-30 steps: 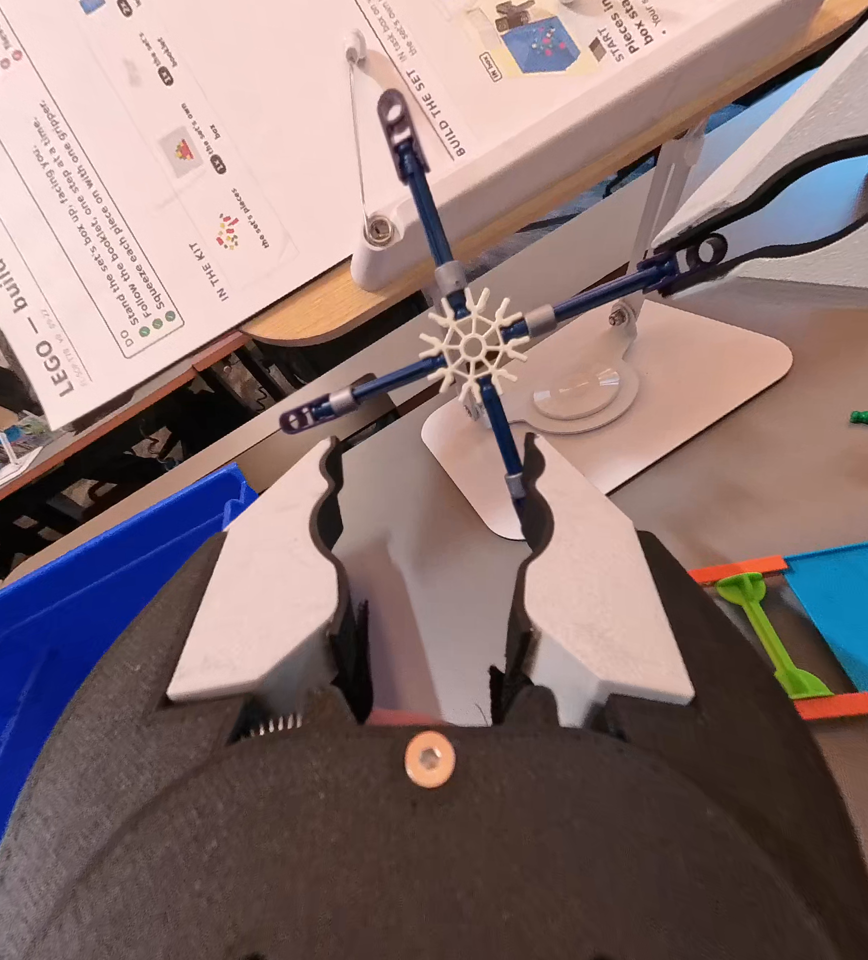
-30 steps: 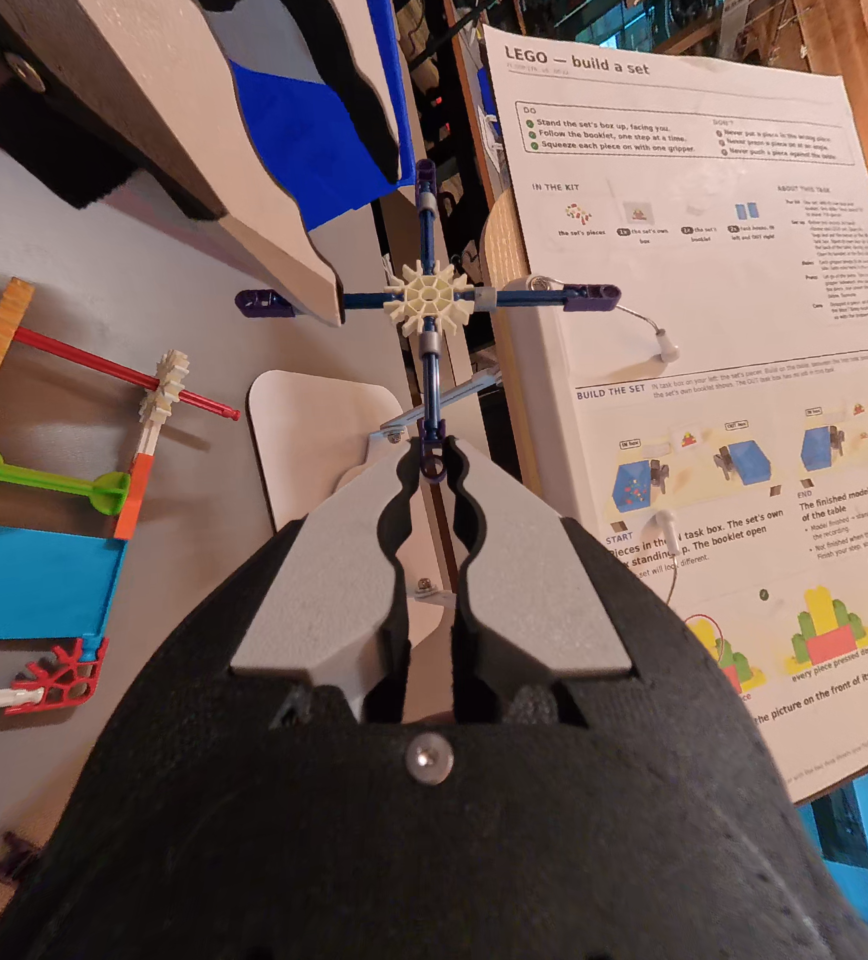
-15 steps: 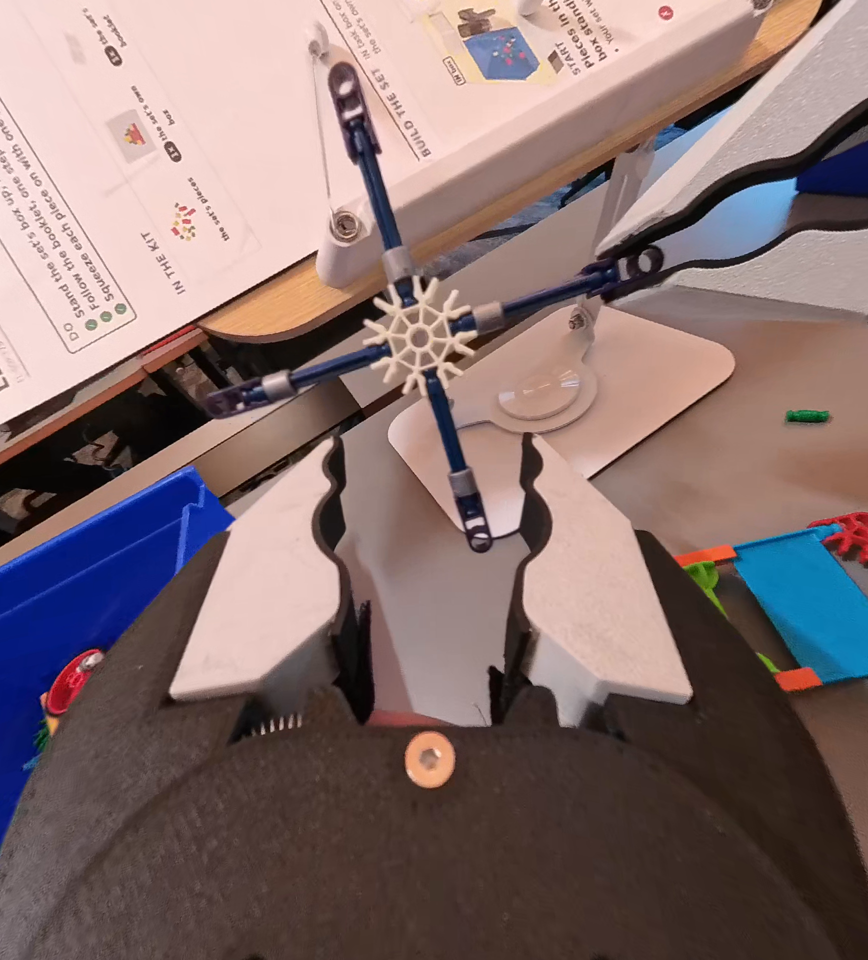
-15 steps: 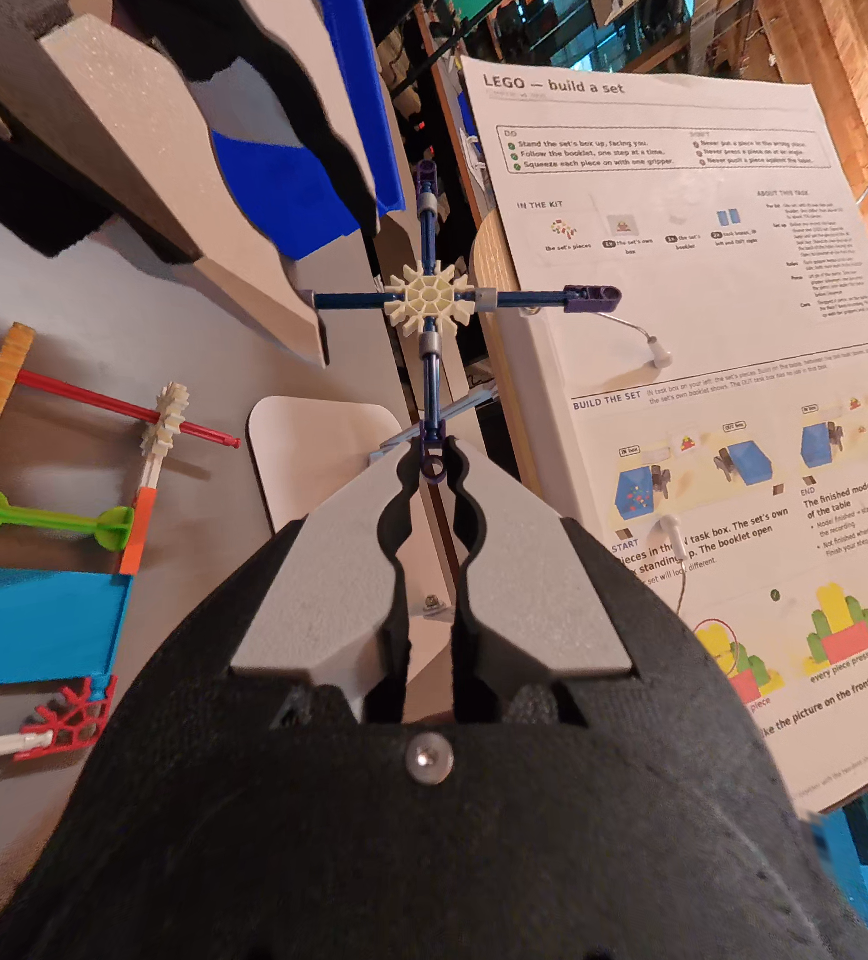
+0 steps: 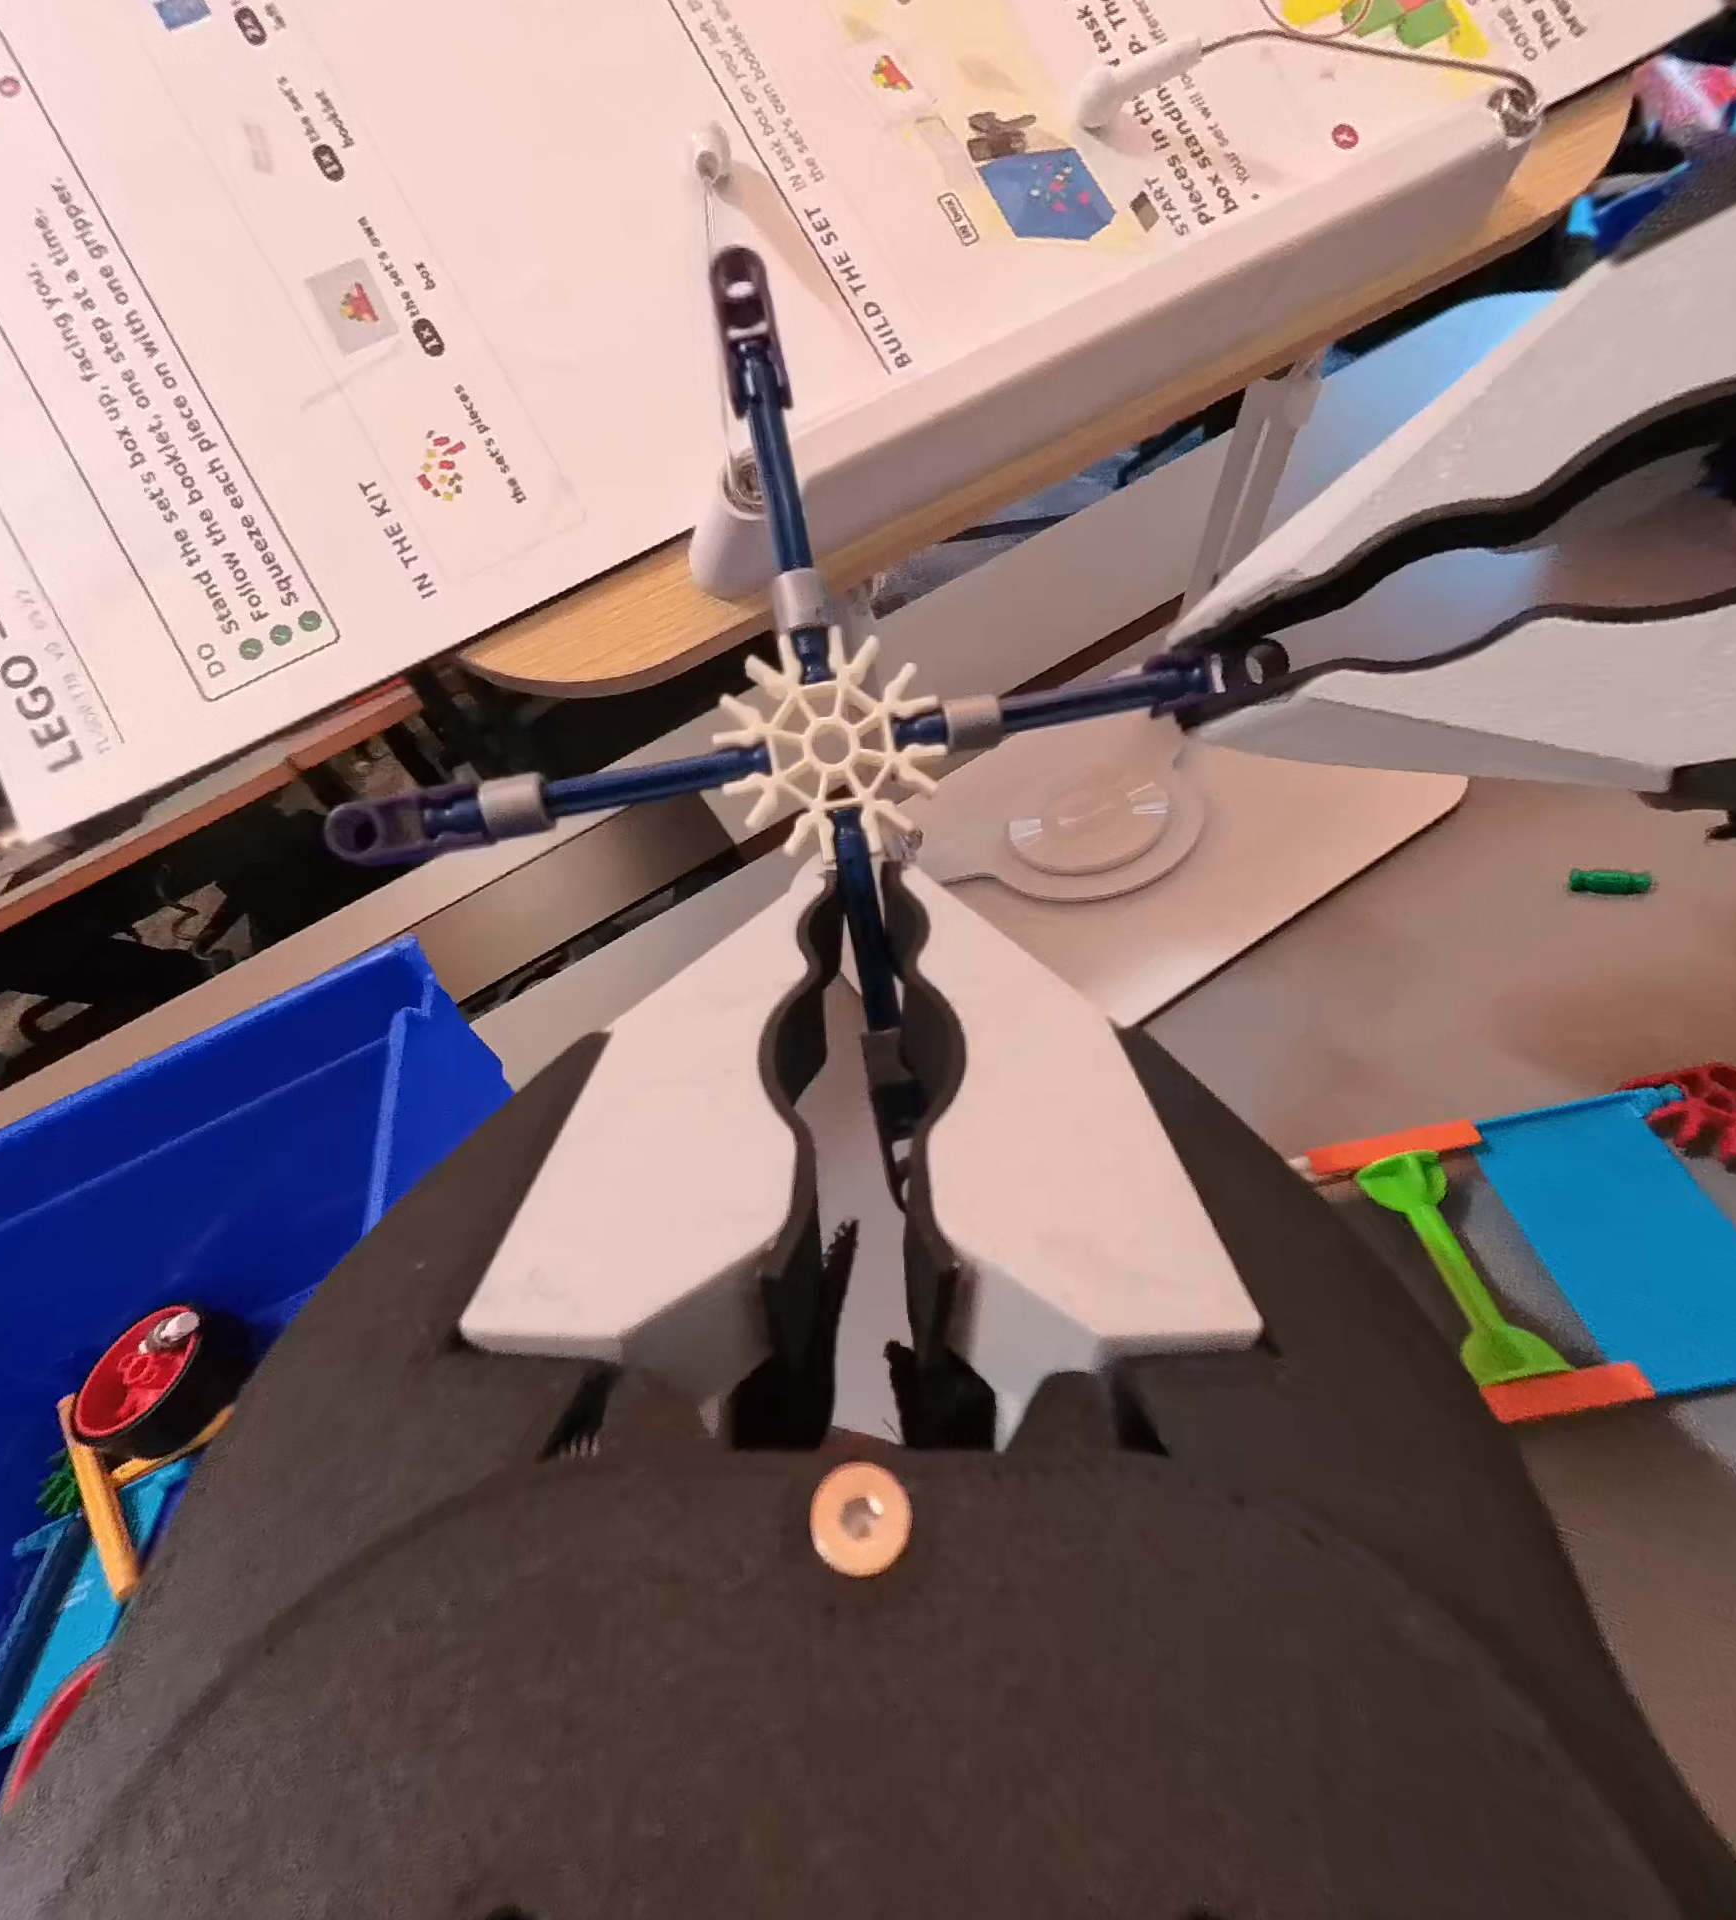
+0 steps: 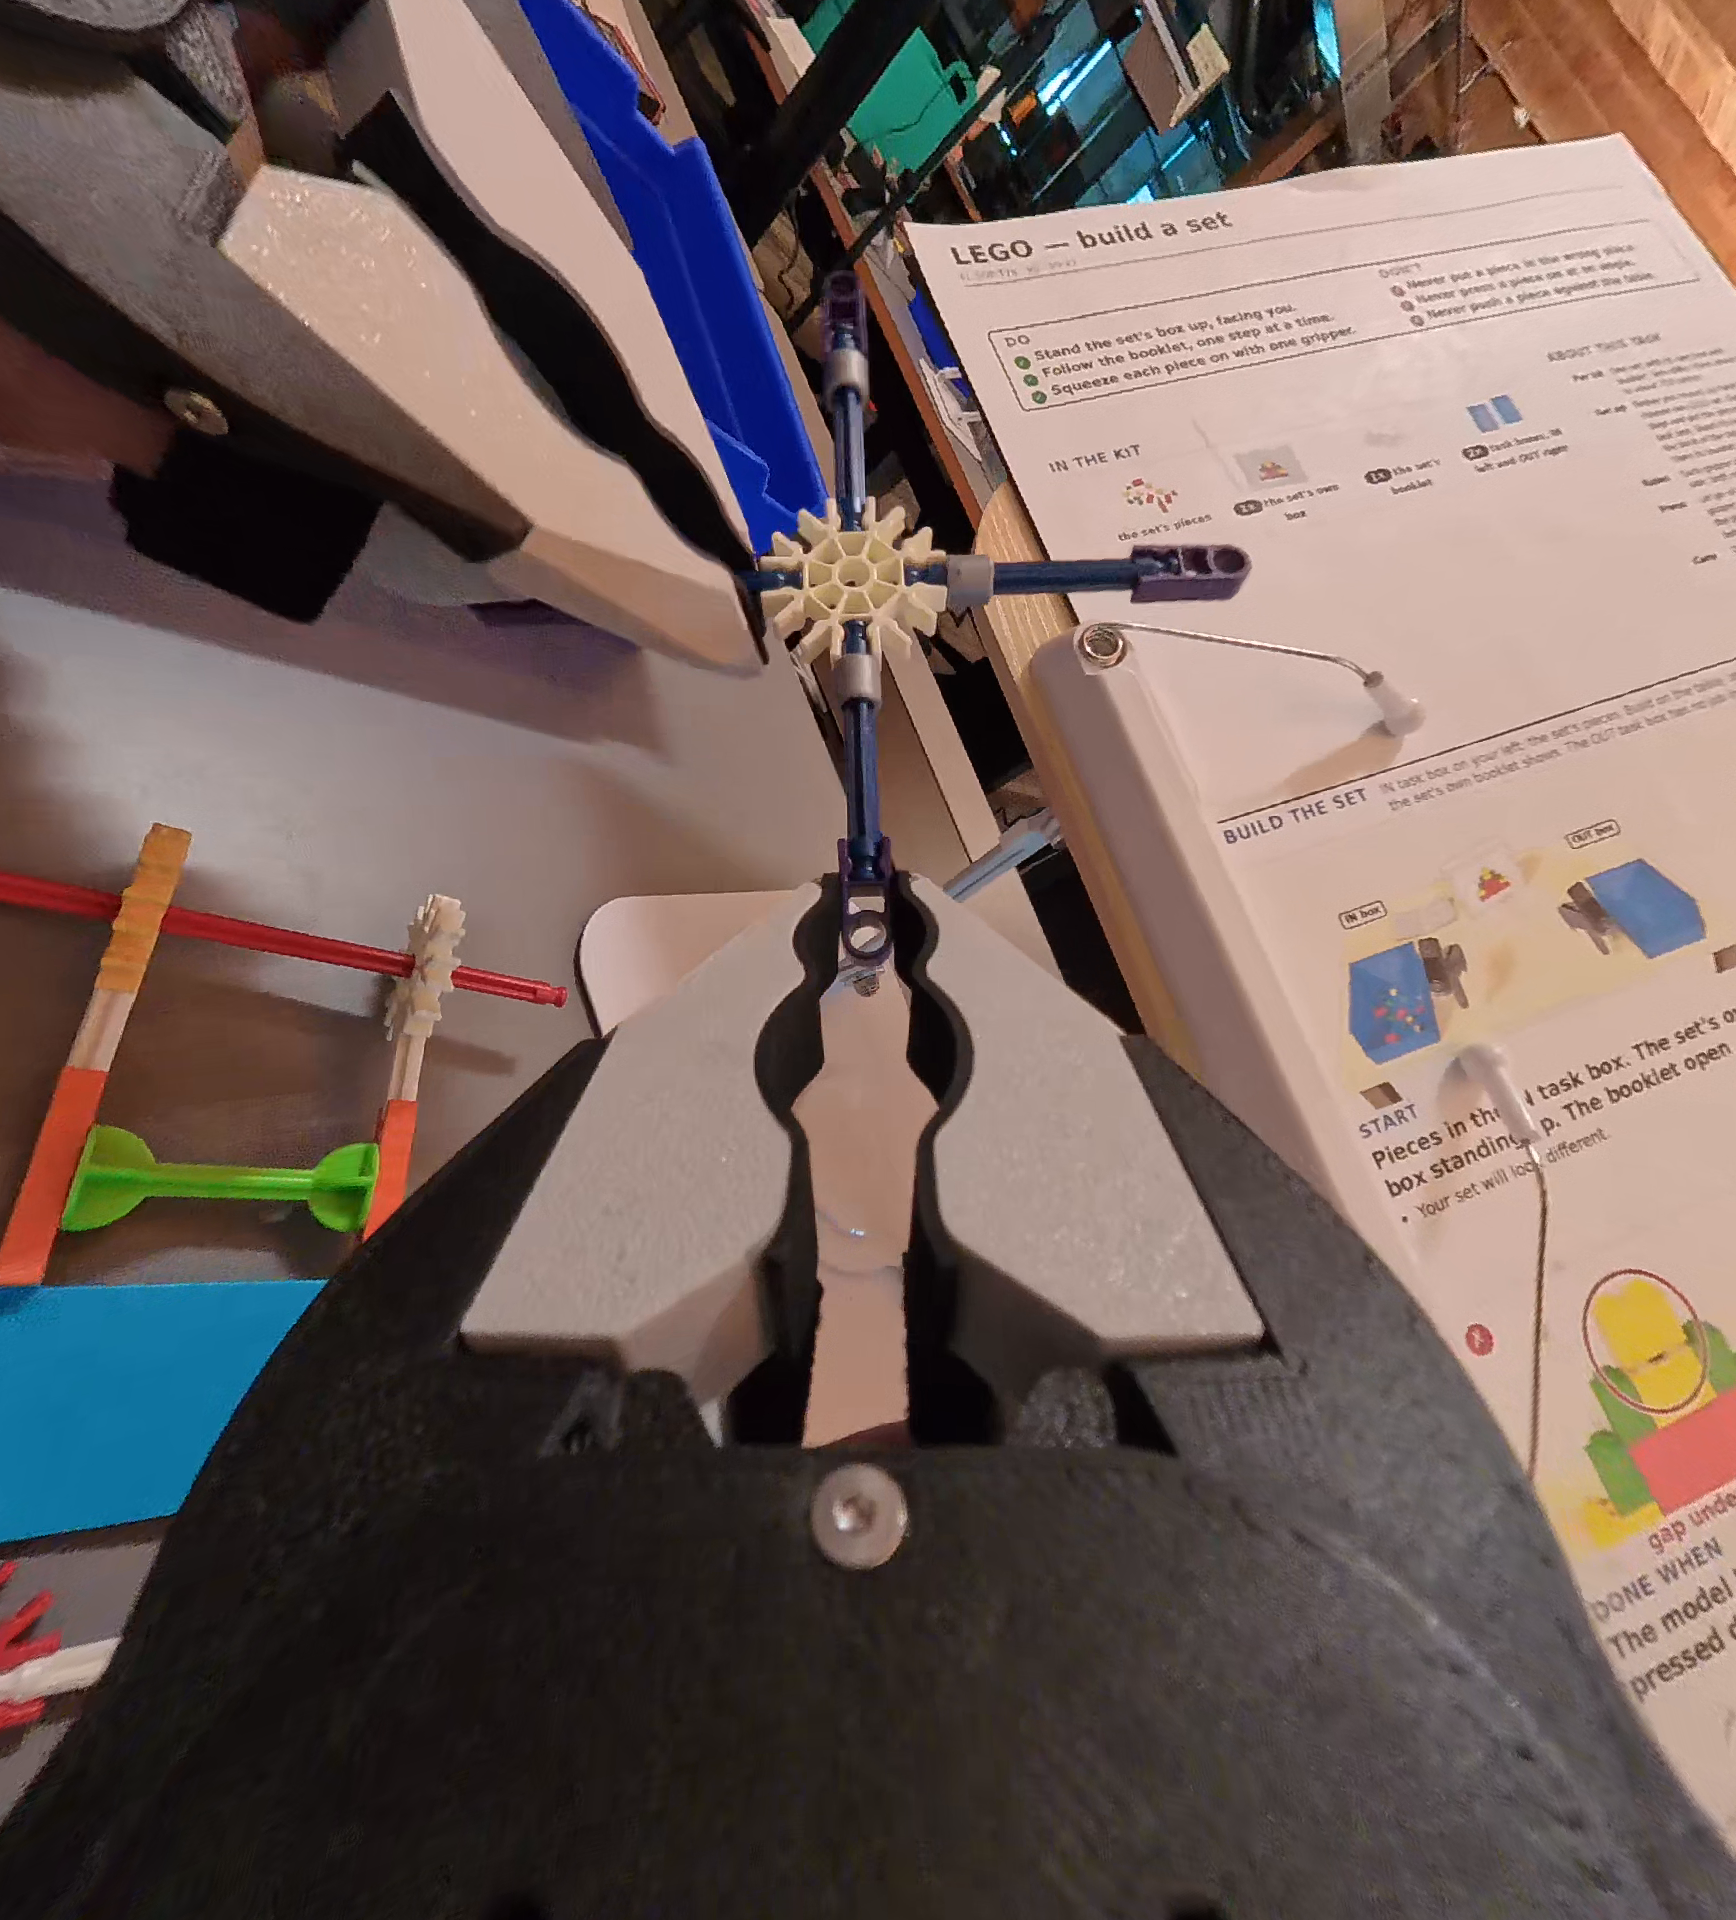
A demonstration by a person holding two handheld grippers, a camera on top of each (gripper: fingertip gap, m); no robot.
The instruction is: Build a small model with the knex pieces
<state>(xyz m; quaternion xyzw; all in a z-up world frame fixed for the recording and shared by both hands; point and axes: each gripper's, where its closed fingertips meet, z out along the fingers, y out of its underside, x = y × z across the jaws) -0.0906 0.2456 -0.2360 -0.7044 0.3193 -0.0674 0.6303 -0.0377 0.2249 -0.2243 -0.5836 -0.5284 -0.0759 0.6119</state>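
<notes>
A cross of four dark blue rods joined in a cream snowflake connector (image 5: 828, 743) hangs in the air between both grippers. My left gripper (image 5: 859, 883) is shut on the lower rod, with its tips just under the connector. My right gripper (image 6: 864, 896) is shut on the purple eyelet end of another rod (image 6: 862, 769). In the left wrist view the right gripper (image 5: 1191, 665) comes in from the right and holds that rod's end. In the right wrist view the left gripper (image 6: 734, 587) comes in from the upper left and reaches the connector (image 6: 851, 574).
A white instruction sheet (image 5: 428, 312) leans on a stand with a flat base plate (image 5: 1259, 894). A blue bin (image 5: 168, 1195) with loose parts is at the left. A partial build with a blue panel (image 6: 95, 1392), green piece (image 6: 220, 1184) and red rod (image 6: 251, 930) lies on the grey table. The left gripper's tips are roughly 6 cm from the right gripper's.
My left gripper was open around the lower rod; it has moved forward toward the connector and shut on the rod. My right gripper has kept its hold on the rod end.
</notes>
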